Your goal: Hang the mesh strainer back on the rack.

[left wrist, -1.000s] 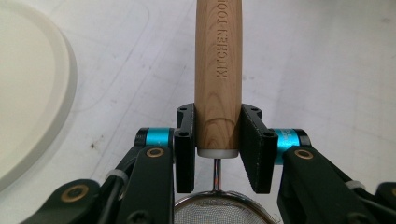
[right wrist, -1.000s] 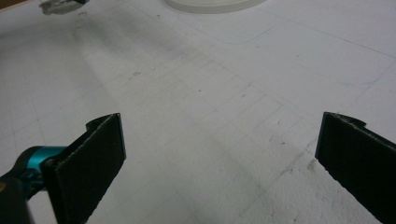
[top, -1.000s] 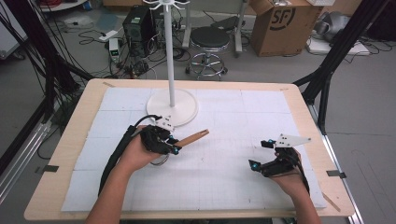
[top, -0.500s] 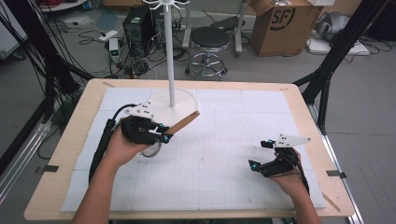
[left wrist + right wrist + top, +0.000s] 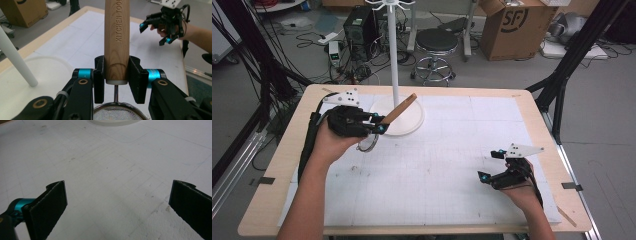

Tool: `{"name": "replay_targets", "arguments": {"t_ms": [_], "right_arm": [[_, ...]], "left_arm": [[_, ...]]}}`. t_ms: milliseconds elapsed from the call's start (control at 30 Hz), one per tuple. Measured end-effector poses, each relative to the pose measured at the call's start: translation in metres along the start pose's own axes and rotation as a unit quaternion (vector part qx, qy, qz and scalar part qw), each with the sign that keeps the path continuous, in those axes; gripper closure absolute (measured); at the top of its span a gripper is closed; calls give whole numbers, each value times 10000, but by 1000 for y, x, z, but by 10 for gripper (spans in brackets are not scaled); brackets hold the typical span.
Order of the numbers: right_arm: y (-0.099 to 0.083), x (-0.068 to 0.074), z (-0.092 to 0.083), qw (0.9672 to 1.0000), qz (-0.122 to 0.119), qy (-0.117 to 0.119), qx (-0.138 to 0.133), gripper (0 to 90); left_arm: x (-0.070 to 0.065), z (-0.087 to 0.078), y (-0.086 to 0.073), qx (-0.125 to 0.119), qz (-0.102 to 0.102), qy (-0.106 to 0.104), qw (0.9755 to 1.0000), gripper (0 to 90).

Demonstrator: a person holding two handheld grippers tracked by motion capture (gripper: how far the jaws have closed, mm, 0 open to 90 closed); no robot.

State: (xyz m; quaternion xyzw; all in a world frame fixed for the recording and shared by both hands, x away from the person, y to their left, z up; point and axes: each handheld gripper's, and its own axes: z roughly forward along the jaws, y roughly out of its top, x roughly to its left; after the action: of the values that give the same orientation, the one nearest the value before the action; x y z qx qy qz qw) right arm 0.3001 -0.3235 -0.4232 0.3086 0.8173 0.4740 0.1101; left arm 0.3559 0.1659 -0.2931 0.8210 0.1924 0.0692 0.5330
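The left gripper (image 5: 116, 80) is clamped on the strainer's wooden handle (image 5: 116, 37), strainer lifted beside the hook stand (image 5: 393, 55) but not hung; the right gripper (image 5: 117, 202) gapes wide, empty.

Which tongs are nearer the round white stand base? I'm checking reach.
Left. The left tongs, gripping the wooden-handled mesh strainer, hover at the base's edge; the right tongs sit far across the table.

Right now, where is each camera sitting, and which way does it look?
High view: above the person's side, facing forward and down on the table; both forearms show.
Left gripper view: on the left gripper, looking along the strainer's wooden handle; own jaws show.
Right gripper view: on the right gripper, facing the table; own jaws show.
Shared: high and left gripper views both show the white stand.
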Motion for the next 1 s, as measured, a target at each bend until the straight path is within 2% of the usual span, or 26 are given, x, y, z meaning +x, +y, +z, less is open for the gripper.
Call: {"name": "replay_targets", "arguments": {"t_ms": [300, 600, 833, 1000], "right_arm": [[0, -1, 0, 10000, -12, 0, -9, 5], [0, -1, 0, 10000, 8, -1, -15, 5], [0, -2, -1, 10000, 27, 12, -58, 5], [0, -3, -2, 10000, 31, 11, -81, 5]], "left_arm": [[12, -14, 21, -330, -16, 70, 9994, 690], [24, -27, 48, -412, 35, 244, 9988, 690], [29, -31, 67, -583, 75, 289, 9979, 690], [33, -35, 80, -634, 105, 406, 9971, 690]]}}
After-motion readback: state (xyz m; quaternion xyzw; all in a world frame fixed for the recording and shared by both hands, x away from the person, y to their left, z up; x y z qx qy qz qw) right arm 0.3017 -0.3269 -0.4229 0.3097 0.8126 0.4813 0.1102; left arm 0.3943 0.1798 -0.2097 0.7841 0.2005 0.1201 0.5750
